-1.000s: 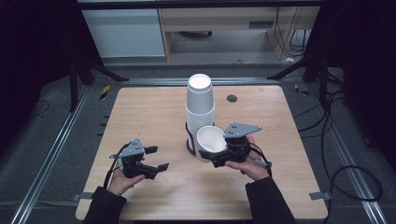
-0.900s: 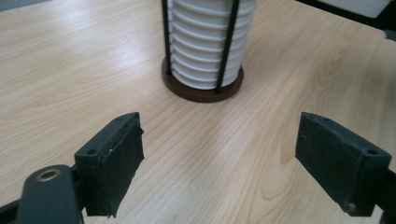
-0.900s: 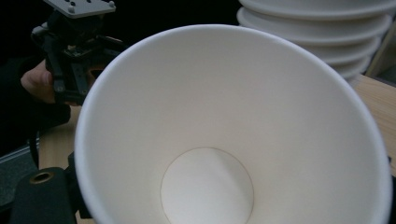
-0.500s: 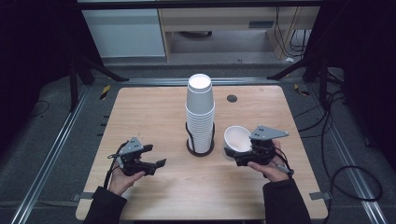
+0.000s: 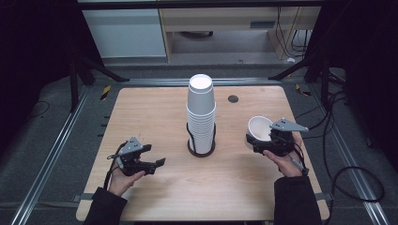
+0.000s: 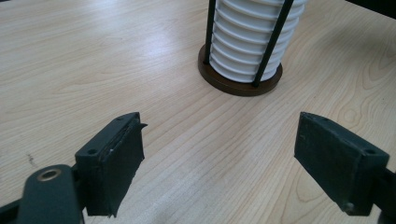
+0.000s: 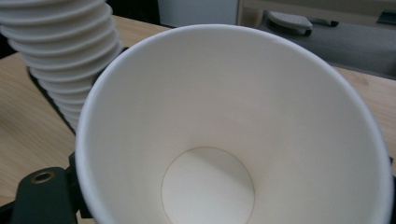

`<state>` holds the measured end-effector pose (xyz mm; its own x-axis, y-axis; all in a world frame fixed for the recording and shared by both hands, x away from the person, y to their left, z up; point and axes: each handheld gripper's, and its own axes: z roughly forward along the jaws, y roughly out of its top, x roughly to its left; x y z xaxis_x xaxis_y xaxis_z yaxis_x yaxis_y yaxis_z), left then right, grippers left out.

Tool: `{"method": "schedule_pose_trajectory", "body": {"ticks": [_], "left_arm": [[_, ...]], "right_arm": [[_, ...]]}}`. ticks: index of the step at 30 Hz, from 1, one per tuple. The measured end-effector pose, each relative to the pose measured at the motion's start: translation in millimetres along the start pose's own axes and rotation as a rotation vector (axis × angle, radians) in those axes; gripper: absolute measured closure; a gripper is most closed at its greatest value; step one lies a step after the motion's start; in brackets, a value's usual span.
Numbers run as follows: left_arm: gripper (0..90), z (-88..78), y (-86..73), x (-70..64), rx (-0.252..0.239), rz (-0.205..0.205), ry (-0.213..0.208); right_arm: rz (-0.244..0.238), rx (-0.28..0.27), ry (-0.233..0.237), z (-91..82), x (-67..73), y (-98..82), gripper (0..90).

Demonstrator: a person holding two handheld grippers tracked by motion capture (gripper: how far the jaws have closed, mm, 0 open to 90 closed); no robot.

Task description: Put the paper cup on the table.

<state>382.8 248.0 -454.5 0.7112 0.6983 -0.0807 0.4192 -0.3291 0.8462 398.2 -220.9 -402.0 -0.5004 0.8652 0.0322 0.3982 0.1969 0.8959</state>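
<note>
A tall stack of white paper cups (image 5: 201, 112) stands upside down in a black wire holder (image 5: 201, 149) at the middle of the wooden table (image 5: 155, 112). My right gripper (image 5: 264, 140) is shut on a single white paper cup (image 5: 259, 129), mouth tilted up, to the right of the stack. In the right gripper view that cup (image 7: 233, 135) opens toward the camera, with the stack (image 7: 60, 51) behind it at the left. My left gripper (image 5: 152, 157) stands open near the table's front left, nothing between its fingers (image 6: 114, 161). The stack (image 6: 254, 42) and its round base (image 6: 240, 84) lie ahead of it.
A small dark round hole (image 5: 233, 99) sits in the table behind and right of the stack. Metal frame rails (image 5: 56, 140) run along both sides of the table. Cables (image 5: 338, 140) trail over the floor at the right.
My right gripper has carried the single cup away from the stack, to the right and slightly toward the table's edge. The left gripper has stayed nearly in place.
</note>
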Motion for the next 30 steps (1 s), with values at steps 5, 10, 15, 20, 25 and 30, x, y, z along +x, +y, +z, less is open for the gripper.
{"method": "schedule_pose_trajectory", "body": {"ticks": [5,10,15,20,25,30], "left_arm": [[14.9,-1.9,-0.2,3.1,-0.006,-0.014,0.023],[14.7,-2.6,-1.1,6.9,0.000,-0.027,0.055],[14.1,-2.3,-2.3,10.5,0.003,-0.041,0.072],[14.0,-1.7,-2.9,12.9,0.007,-0.047,0.083],[14.0,-2.6,-2.8,12.9,0.003,-0.047,0.088],[13.9,-2.4,-3.6,13.4,0.009,-0.048,0.095]], "right_arm": [[0.008,0.030,-0.038,10.8,-9.2,-2.5,14.2],[0.027,0.050,-0.085,16.7,-20.7,-6.0,14.1],[0.041,0.065,-0.121,19.4,-32.1,-10.1,14.1],[0.047,0.074,-0.157,21.1,-39.2,-11.7,14.0],[0.045,0.058,-0.168,24.3,-44.0,-11.7,14.0],[0.043,0.078,-0.194,29.6,-46.5,-12.9,14.0]]}}
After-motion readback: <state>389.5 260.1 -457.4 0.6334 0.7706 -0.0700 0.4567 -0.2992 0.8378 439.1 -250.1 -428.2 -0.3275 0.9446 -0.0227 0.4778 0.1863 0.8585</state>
